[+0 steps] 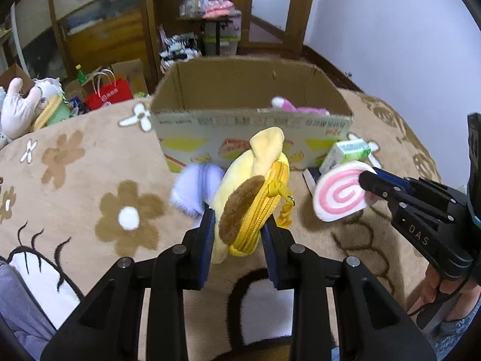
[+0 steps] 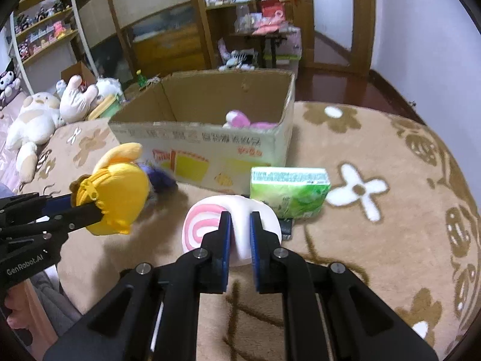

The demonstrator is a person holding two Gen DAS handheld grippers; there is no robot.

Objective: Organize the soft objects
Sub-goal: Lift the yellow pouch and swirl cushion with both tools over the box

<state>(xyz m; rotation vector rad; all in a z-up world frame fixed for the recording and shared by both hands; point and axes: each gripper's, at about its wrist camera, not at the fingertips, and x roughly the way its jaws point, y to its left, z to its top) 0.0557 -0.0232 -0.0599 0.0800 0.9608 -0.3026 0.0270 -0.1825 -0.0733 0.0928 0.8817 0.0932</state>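
Note:
My left gripper (image 1: pixel 239 219) is shut on a yellow plush zip pouch (image 1: pixel 255 192) with a brown patch, held above the flowered blanket; it also shows in the right wrist view (image 2: pixel 117 198). My right gripper (image 2: pixel 240 219) is shut on a white soft roll with a pink swirl (image 2: pixel 204 225), seen in the left wrist view too (image 1: pixel 341 194). An open cardboard box (image 1: pixel 249 138) stands just beyond both, with a pink and white plush (image 2: pixel 240 120) inside. A pale purple fluffy toy (image 1: pixel 195 189) lies in front of the box.
A green tissue pack (image 2: pixel 290 191) lies right of the box front, on a dark flat object (image 2: pixel 285 227). Big plush toys (image 2: pixel 39 117) lie at the blanket's left edge. Shelves and a red bag (image 1: pixel 109 93) stand behind.

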